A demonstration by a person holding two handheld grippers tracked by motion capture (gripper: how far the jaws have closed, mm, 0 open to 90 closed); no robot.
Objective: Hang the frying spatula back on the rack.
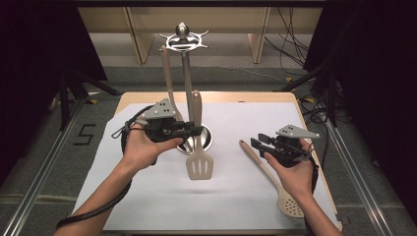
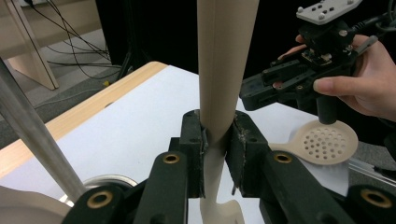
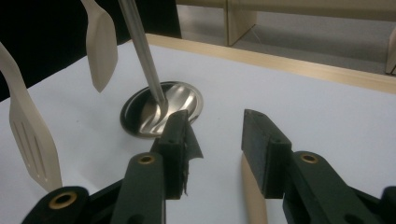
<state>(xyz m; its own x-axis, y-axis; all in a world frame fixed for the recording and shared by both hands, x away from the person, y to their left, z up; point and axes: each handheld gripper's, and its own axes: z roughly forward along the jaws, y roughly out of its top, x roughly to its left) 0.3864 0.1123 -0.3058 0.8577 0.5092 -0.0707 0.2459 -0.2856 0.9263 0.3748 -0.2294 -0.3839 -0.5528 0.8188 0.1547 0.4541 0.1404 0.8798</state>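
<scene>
slotted spatula [image 1: 199,164] hung upright over the white table cover [image 1: 147,206], blade down and handle up, just in front of the round steel base [image 1: 209,140] of the utensil stand [image 1: 187,88]. pinched at the neck of its handle by the left gripper [image 1: 189,132], jaws narrow and pressed on both sides of the beige stem, as seen close up in the left gripper view [image 2: 215,140]. long axis ran near vertical, handle top level with the lower stretch of the stand's post and well below the hook ring [image 1: 183,40] at the crown. so, judged from this, next move turned on lifting straight up along that axis toward the ring, with left hand [image 1: 142,150] plainly nearer. another beige utensil [image 1: 169,83] already hung from the ring beside the post. skimmer spoon [image 1: 275,179] lay flat on the cover at the right, handle pointing up-left, bowl toward the near edge. right gripper [image 1: 259,144] hovered just over that handle, jaws wide and gripping nothing, handle lying beneath the gap in the right gripper view [image 3: 254,196].
</scene>
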